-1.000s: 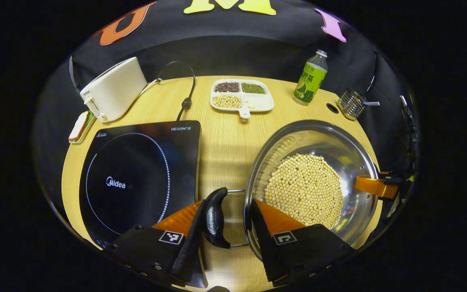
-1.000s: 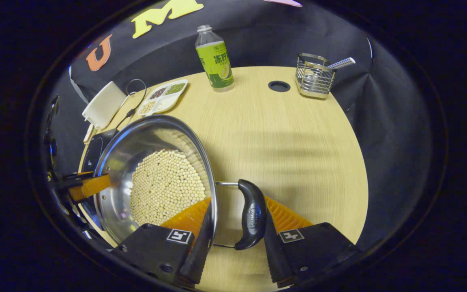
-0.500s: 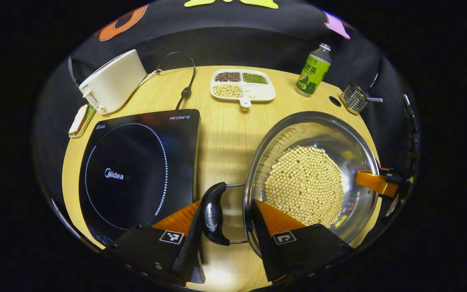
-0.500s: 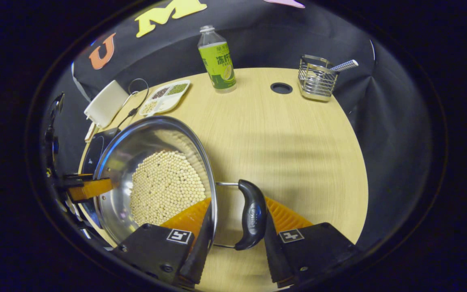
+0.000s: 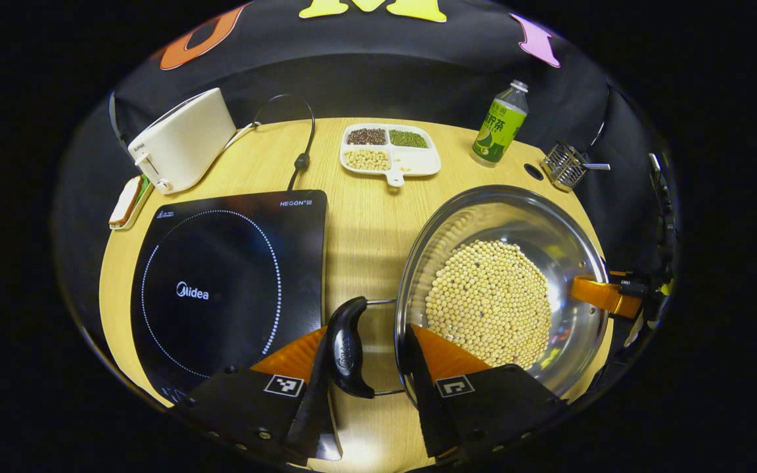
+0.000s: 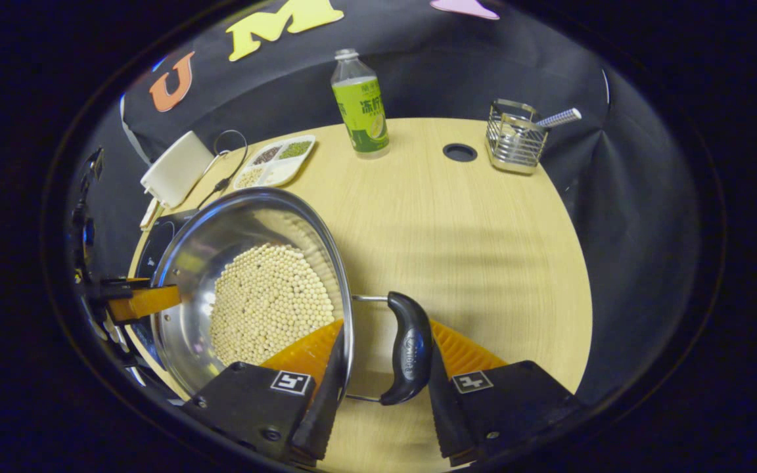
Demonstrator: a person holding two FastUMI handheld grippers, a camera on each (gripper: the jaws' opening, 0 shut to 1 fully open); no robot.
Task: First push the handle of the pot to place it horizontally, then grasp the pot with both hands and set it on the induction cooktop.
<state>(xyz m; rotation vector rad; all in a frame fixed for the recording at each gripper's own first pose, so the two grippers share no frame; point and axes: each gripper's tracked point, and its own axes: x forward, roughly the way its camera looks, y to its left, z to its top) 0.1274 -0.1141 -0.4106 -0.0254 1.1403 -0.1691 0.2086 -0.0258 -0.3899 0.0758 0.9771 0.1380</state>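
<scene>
Here, a wide, shiny stainless-steel pot point(image 5: 503, 289) with a layer of pale yellow soybeans point(image 5: 489, 302) in its bottom is held at two opposite sides. In the left gripper view, the left gripper point(image 5: 368, 368) has its jaws narrowed across the pot's rim and its black curved plastic side handle point(image 5: 347, 355): one finger lies outside the handle, the other reaches inside the pot wall. In the right gripper view, the right gripper point(image 6: 378, 368) clamps the opposite black loop handle point(image 6: 409, 348) the same way.

The flat black glass induction cooktop point(image 5: 227, 282) lies on the light wooden table point(image 5: 365, 223), just beyond the left gripper's outer finger, beside the pot.

The carry would probably go best with both grippers level and moving together, since tilting could spill beans. The pot should settle centred within the cooktop's dotted ring point(image 5: 267, 263).
</scene>
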